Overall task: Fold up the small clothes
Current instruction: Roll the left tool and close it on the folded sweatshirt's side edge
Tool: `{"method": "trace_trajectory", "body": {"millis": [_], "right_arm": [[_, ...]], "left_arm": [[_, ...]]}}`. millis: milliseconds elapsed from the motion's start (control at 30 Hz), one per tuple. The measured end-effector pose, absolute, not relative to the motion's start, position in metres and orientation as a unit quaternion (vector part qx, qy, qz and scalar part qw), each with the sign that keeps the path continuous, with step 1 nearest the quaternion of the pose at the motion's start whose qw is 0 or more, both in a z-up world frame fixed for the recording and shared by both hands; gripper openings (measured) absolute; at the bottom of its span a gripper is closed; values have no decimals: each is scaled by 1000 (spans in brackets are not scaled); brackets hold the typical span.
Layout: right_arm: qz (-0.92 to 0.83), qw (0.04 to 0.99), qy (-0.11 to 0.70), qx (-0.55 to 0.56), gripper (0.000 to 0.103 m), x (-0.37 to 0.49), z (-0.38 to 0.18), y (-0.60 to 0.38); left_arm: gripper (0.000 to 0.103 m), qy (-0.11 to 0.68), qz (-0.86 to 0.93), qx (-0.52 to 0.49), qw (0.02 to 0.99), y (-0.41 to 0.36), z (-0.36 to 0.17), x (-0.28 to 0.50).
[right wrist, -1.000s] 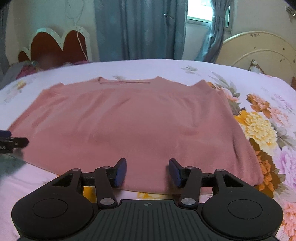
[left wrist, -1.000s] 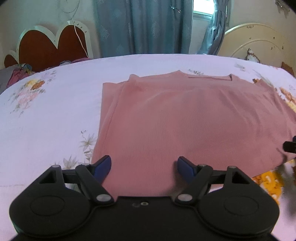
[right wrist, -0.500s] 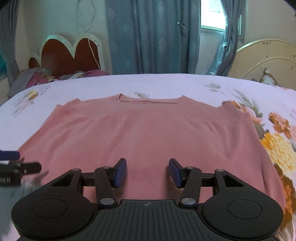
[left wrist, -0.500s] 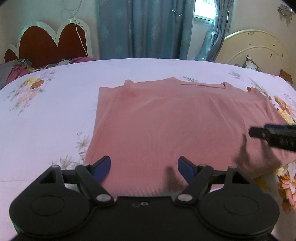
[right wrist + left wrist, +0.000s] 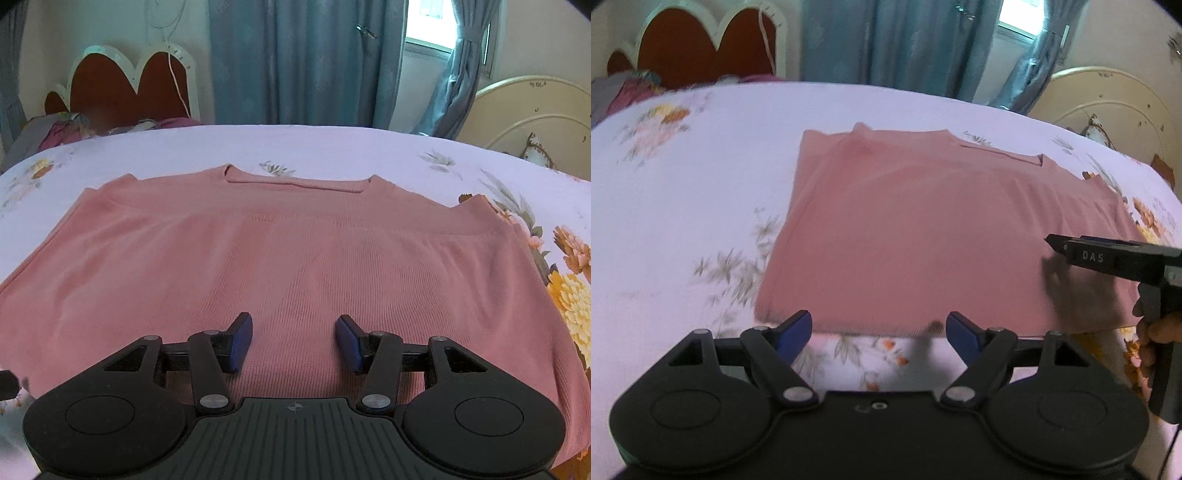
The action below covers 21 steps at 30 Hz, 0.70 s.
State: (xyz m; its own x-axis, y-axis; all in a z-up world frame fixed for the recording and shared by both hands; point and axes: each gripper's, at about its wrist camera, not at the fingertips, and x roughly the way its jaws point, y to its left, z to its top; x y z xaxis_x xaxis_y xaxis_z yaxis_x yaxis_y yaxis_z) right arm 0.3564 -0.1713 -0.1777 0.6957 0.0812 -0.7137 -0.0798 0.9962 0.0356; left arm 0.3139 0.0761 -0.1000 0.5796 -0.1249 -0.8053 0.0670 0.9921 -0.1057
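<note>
A pink knit top [image 5: 923, 236] lies flat on the bed, neckline at the far side; it also shows in the right wrist view [image 5: 288, 258]. My left gripper [image 5: 879, 332] is open and empty, just short of the top's near hem, toward its left corner. My right gripper [image 5: 293, 341] is open and empty, hovering over the top's near middle. It also shows from the side at the right edge of the left wrist view [image 5: 1108, 254], above the top's right part.
The bed has a white floral sheet [image 5: 683, 206]. A red heart-shaped headboard [image 5: 122, 85] and a pile of clothes [image 5: 62, 129] are at the far left. Blue curtains [image 5: 295, 59] hang behind. A cream headboard [image 5: 535, 118] stands at the right.
My left gripper has pulled back and left, so its fingers now sit short of the hem. My right gripper has moved forward and left over the top.
</note>
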Motion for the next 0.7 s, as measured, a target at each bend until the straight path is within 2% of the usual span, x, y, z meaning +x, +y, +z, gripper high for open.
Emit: {"method": "trace_trajectory", "body": {"millis": [133, 267, 700], "right_arm": [[44, 921, 388, 4, 50, 351, -174, -171], [45, 924, 379, 4, 50, 342, -165, -169], [48, 930, 364, 20, 50, 335, -149, -161]], "left_arm": [[81, 473, -52, -71, 876, 89, -101, 307], [82, 496, -58, -153, 853, 107, -111, 297], [88, 420, -92, -343, 835, 128, -141, 330]]}}
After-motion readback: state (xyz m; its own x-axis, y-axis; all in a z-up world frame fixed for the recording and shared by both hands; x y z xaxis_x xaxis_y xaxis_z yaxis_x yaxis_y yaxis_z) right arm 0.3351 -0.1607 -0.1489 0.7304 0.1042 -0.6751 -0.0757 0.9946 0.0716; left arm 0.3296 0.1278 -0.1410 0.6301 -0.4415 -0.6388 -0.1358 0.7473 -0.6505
